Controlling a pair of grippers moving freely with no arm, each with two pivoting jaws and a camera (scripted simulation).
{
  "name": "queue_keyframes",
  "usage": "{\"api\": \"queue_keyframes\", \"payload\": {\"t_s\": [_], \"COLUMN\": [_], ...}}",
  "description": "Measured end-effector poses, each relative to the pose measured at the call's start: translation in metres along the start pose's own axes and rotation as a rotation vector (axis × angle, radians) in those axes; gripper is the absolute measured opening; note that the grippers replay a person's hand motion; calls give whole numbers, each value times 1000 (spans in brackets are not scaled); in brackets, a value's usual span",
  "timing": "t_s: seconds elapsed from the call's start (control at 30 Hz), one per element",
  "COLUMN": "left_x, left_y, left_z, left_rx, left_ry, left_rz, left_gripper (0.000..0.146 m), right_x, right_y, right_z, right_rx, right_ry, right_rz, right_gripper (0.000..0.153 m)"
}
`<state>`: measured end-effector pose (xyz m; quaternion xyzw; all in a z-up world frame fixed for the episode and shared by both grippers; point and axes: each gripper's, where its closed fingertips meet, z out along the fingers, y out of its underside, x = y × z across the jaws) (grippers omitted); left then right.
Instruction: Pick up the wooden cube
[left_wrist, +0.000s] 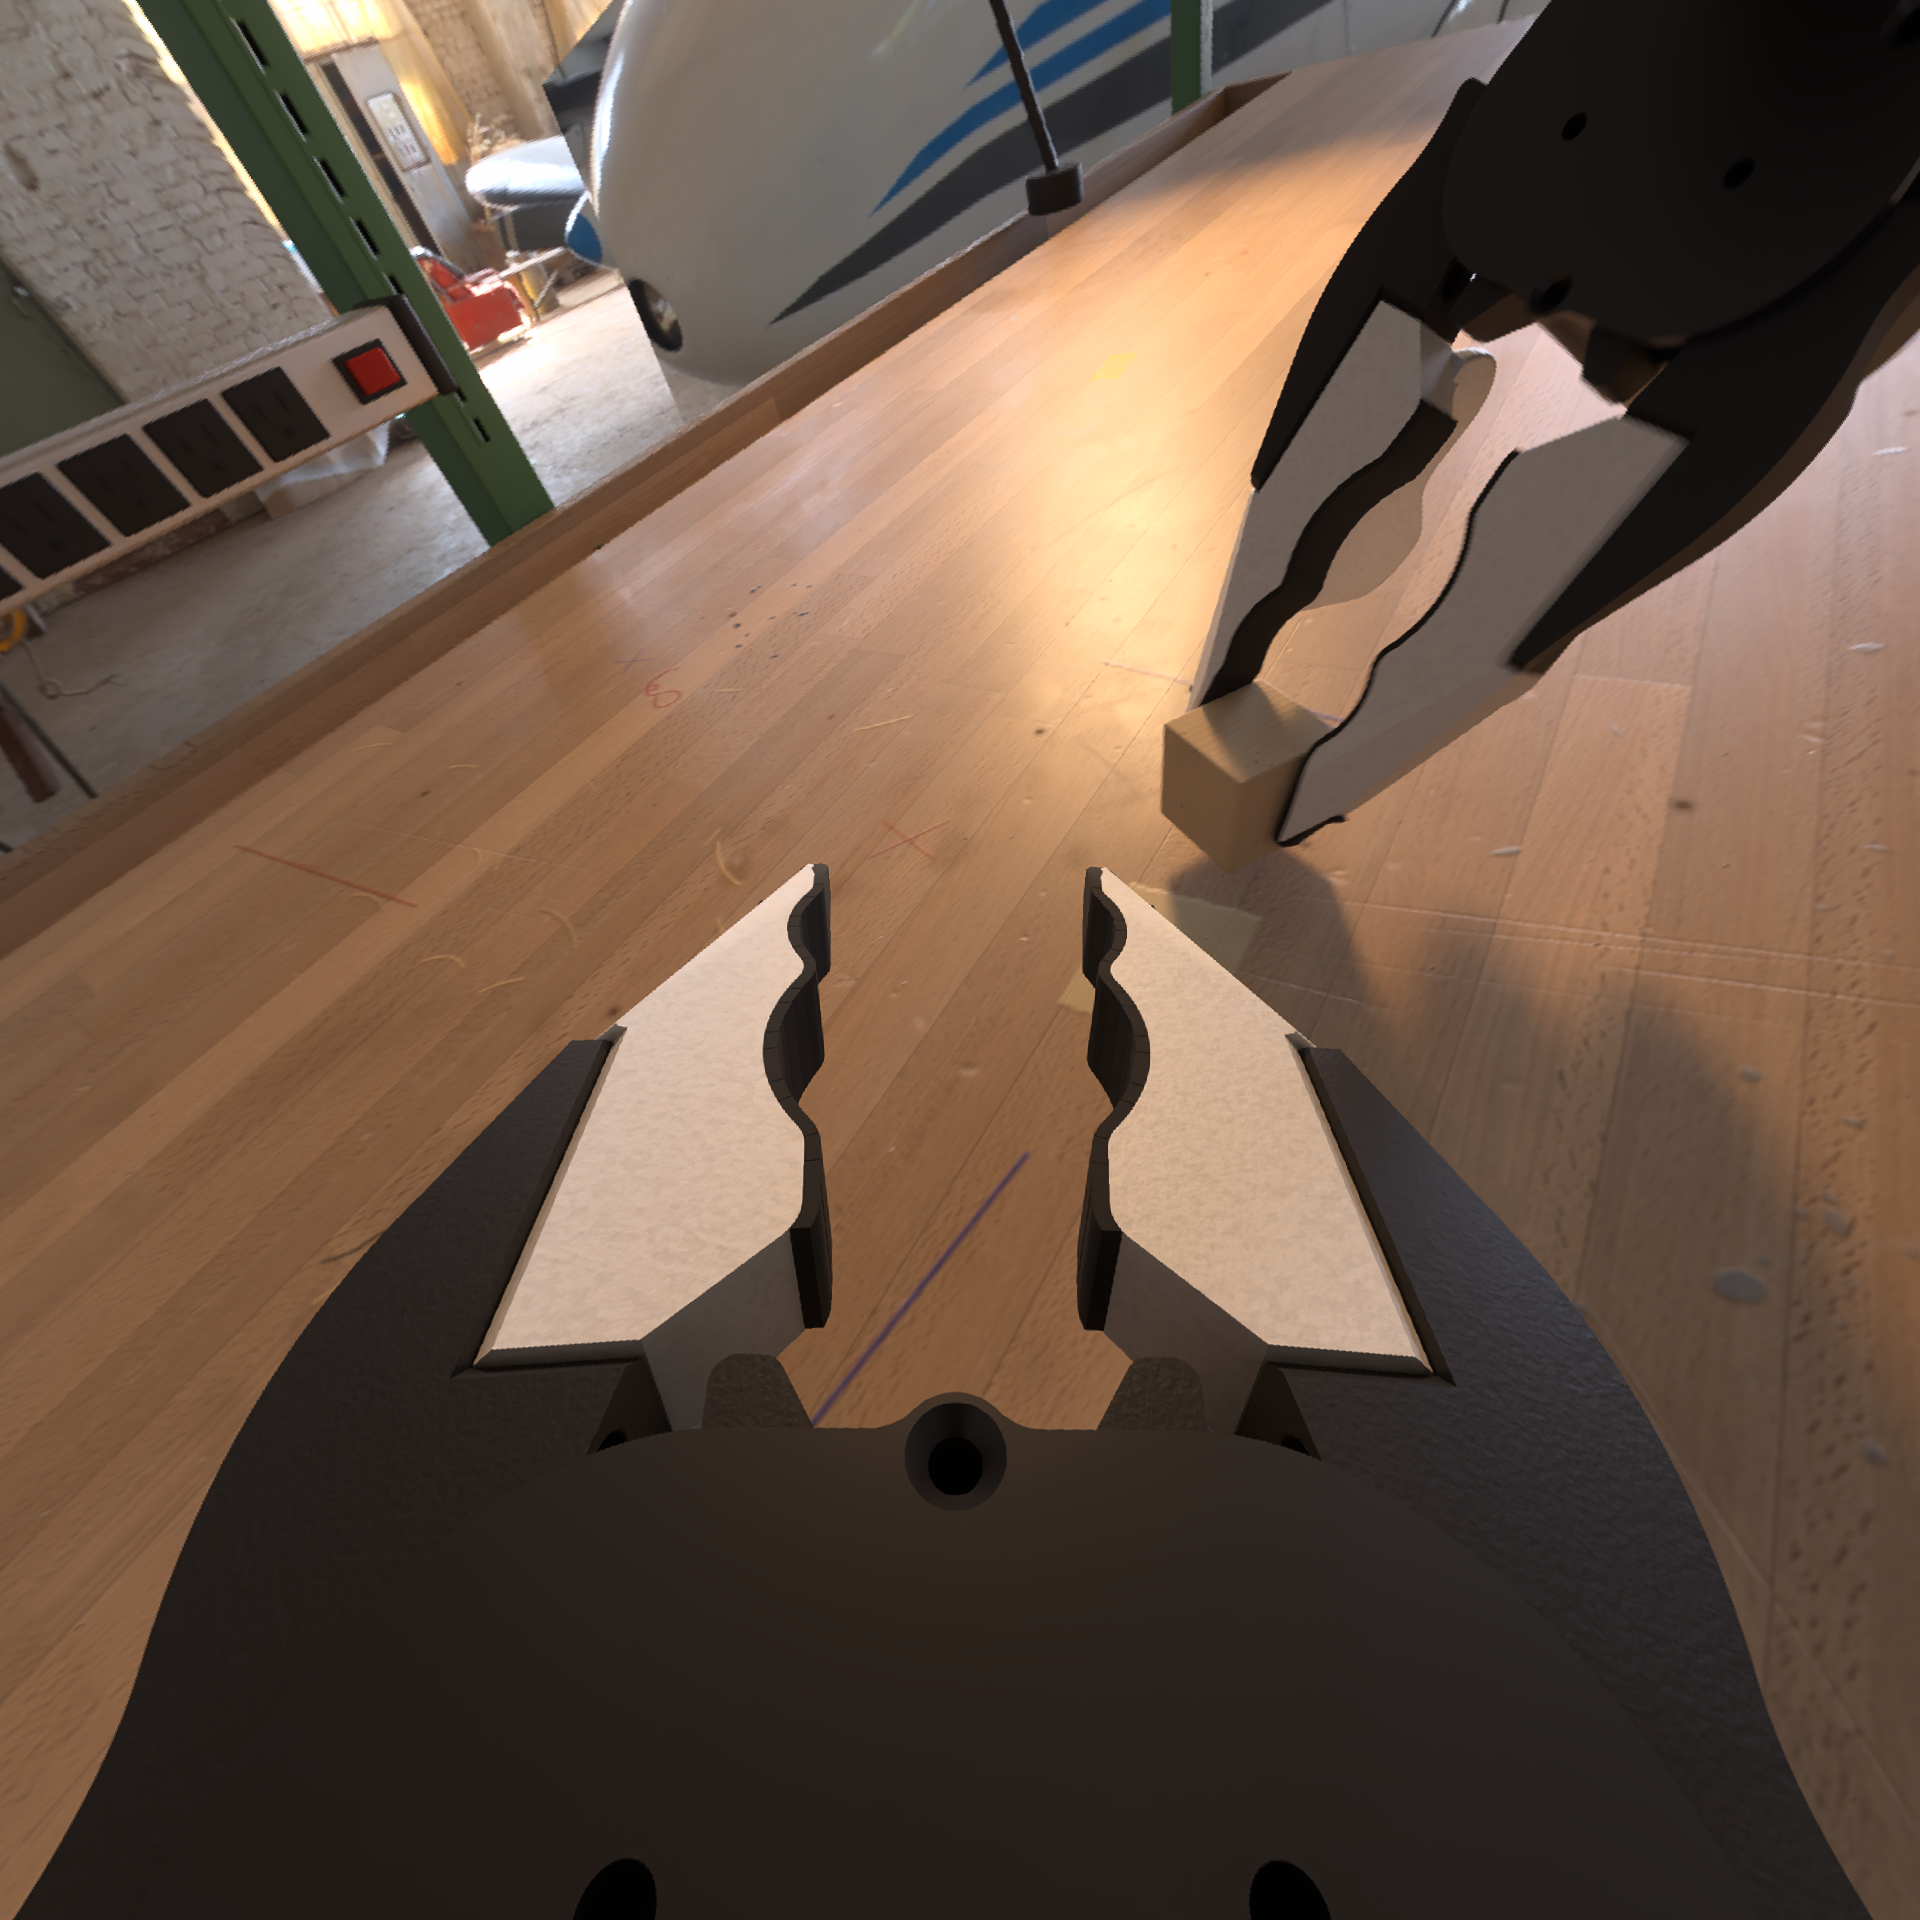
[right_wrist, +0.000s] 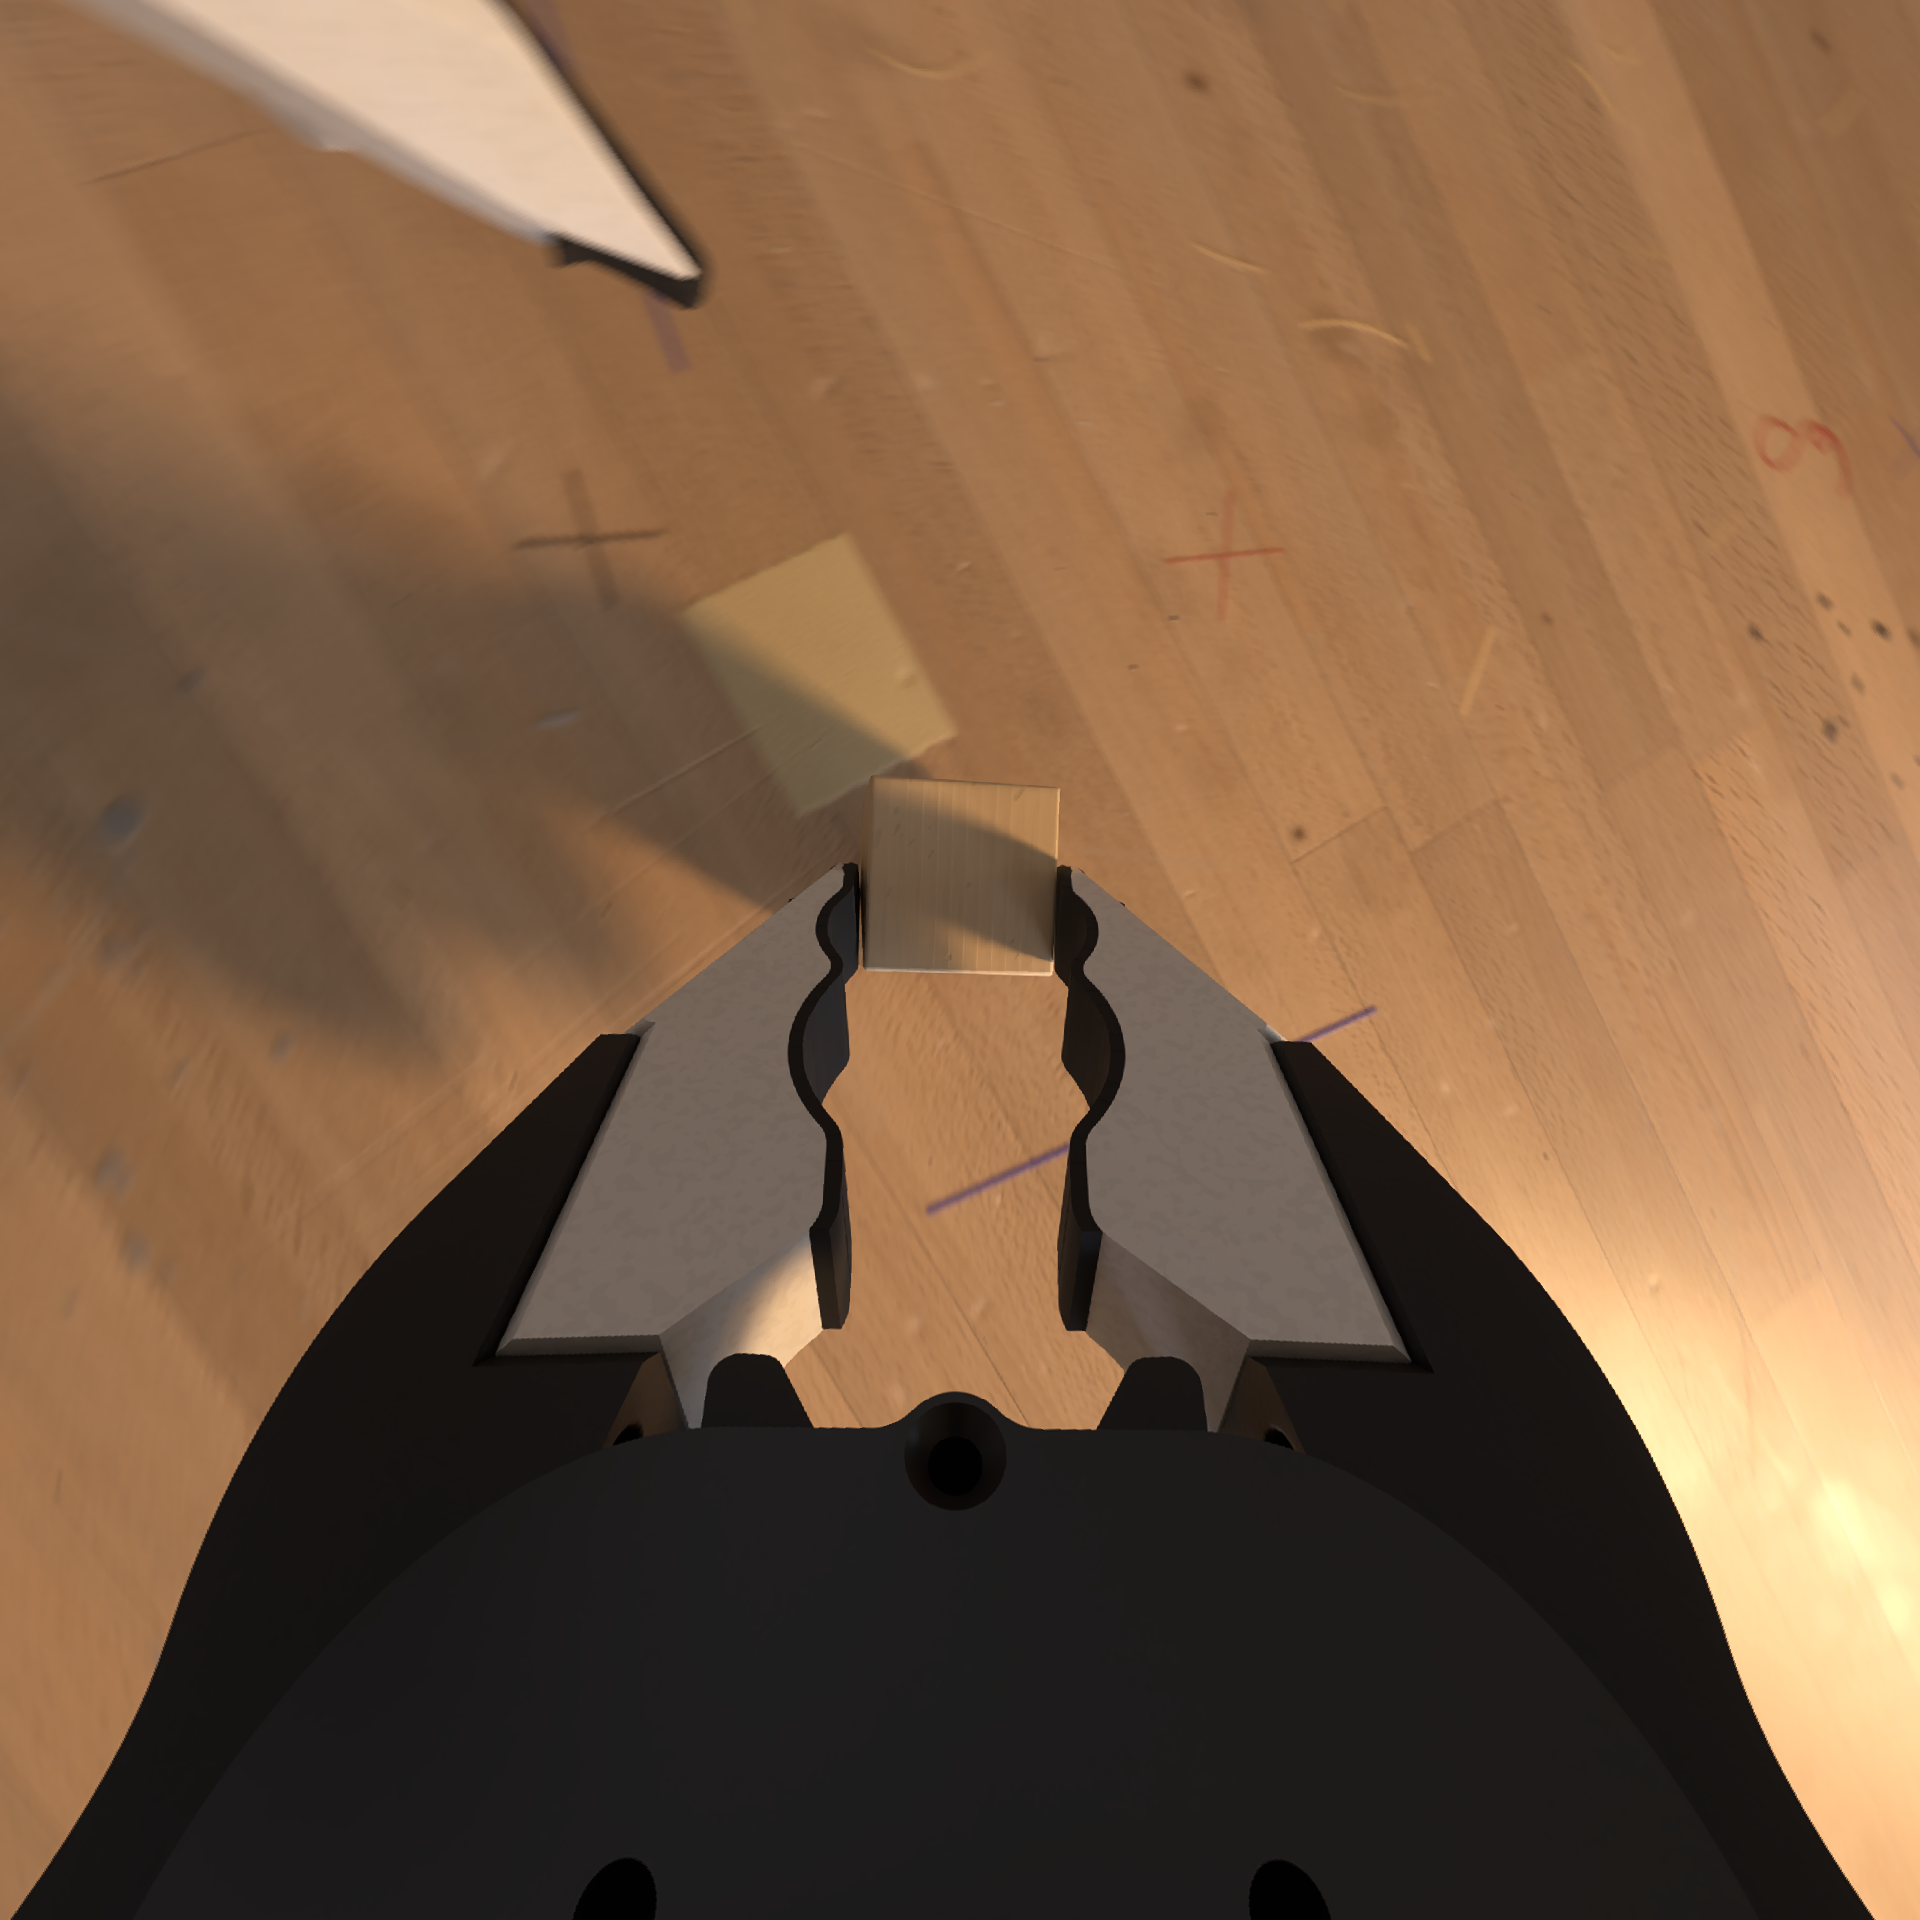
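Observation:
The wooden cube is a small pale block pinched between the tips of my right gripper, which is shut on it. In the left wrist view the cube hangs just above the wooden table, with its shadow below, and the right gripper comes down on it from the upper right. My left gripper is open and empty, low over the table, short of the cube and to its left. One of its fingers shows at the top left of the right wrist view.
A pale square patch lies flat on the table just beyond the cube. A black stand foot sits near the table's far edge. Beyond the edge are a green post, a power strip and a white aircraft body.

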<state>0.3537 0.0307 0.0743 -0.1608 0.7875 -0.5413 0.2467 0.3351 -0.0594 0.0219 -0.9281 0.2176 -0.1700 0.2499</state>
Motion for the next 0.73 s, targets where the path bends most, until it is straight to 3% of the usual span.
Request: {"api": "queue_keyframes", "payload": {"t_s": [0.17, 0.37, 0.5, 0.73], "left_x": [23, 38, 36, -2], "left_y": [-4, 17, 24, 29], "left_z": [20, 72, 88, 76], "left_rx": [-19, -310, -416, -490], "left_ry": [63, 51, 35, -115], "left_rz": [-83, -43, -8, 101], "left_gripper": [54, 85, 93, 86], "right_x": [-18, -27, -30, -29], "right_y": [24, 51, 54, 60], "right_z": [-36, -49, -49, -53], "right_rx": [119, 90, 87, 62], "right_ry": [-248, -350, -362, -345], "right_rz": [-256, -449, -477, -347], "right_gripper": [37, 37, 37, 37]}}
